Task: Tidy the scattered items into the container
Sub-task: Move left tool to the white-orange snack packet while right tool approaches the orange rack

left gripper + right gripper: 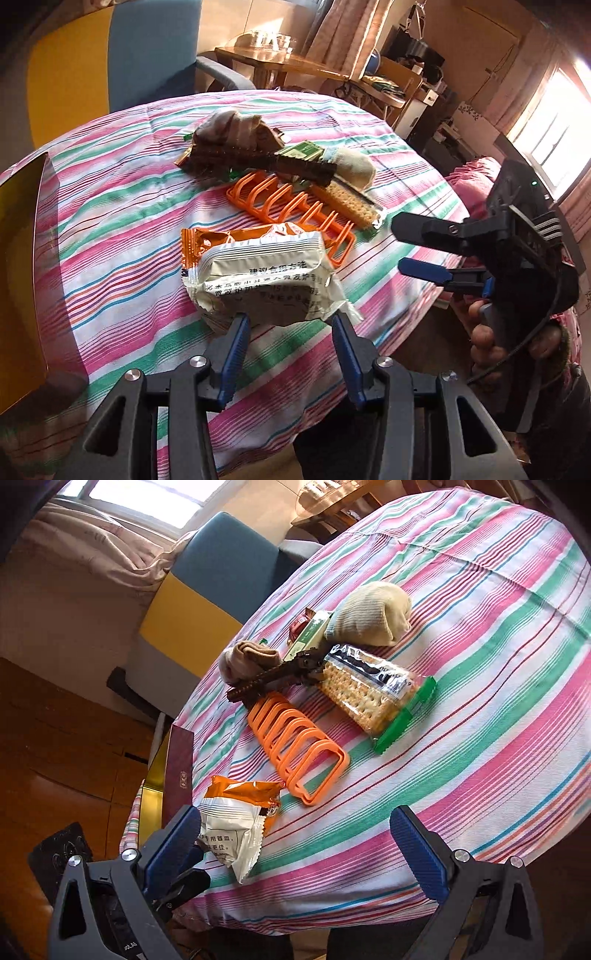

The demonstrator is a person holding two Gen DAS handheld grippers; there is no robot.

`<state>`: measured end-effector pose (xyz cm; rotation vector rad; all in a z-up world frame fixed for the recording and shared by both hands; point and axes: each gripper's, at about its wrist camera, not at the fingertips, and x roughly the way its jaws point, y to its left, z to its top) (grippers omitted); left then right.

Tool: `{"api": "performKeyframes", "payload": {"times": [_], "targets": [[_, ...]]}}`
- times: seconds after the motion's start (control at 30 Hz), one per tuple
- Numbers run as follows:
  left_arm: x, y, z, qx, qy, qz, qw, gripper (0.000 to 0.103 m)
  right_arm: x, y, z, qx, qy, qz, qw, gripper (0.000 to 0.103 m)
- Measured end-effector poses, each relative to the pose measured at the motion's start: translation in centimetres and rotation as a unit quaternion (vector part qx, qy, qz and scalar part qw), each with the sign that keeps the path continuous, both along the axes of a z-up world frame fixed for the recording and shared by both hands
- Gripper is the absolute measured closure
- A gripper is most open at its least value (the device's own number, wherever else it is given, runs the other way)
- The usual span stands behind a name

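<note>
Left gripper [288, 319] sits at the bottom centre of the left wrist view, jaws parted, blue pads on either side of the near end of a white-and-orange snack packet [266, 273]; whether the pads touch the wrapper cannot be told, no clear squeeze visible, so it reads as released. Right gripper [295, 843] fills the bottom of the right wrist view, jaws wide apart, nothing between them; in the left view it shows at the right edge [402, 245], held by a hand [491, 339]. Snack packet lies at the near edge of a striped tablecloth [122, 229], just beside and partly over an orange plastic rack [291, 206]. Behind the rack, mid-frame, a heap: dark brown comb-like clip [258, 157], brown sock [232, 123], small green box [304, 150], cream sock [354, 164], and a cracker pack [351, 205] touching the rack's far side. In the right view the cracker pack [369, 698] carries a green sealing clip [402, 716]. Container, a gold-lined box [22, 258], stands at the left edge of the left view, apart from the items; in the right view it shows lower left [177, 771], dark red outside, near the snack packet. Blue-and-yellow chair [147, 51] upper left.
</note>
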<state>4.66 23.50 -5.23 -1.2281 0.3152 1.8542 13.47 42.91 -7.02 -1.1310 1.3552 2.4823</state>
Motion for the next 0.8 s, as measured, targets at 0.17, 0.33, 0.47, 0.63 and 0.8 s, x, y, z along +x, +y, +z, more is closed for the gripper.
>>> {"api": "performKeyframes", "payload": {"times": [0.17, 0.33, 0.47, 0.63, 0.8], "targets": [[-2.0, 0.5, -1.5, -0.025, -0.011, 0.038, 0.9989, 0.056, -0.3, 1.0, 0.4, -0.004, 0.012, 0.010, 1.000, 0.000], [-4.4, 0.6, -1.7, -0.023, -0.014, 0.072, 0.9971, 0.056, -0.5, 0.8, 0.3, -0.001, 0.011, 0.019, 1.000, 0.000], [-6.8, -0.7, -1.6, -0.021, -0.019, 0.126, 0.9916, 0.056, -0.8, 0.5, 0.0, 0.005, 0.008, 0.030, 1.000, 0.000], [-7.4, -3.5, -0.8, 0.016, -0.038, 0.163, 0.9858, 0.055, -2.2, 0.5, 1.0, -0.010, 0.041, 0.055, 0.998, 0.000], [-6.3, -5.8, 0.3, 0.042, -0.038, 0.163, 0.9851, 0.053, -6.5, 0.0, 2.1, -0.025, 0.069, 0.085, 0.994, 0.000]]}}
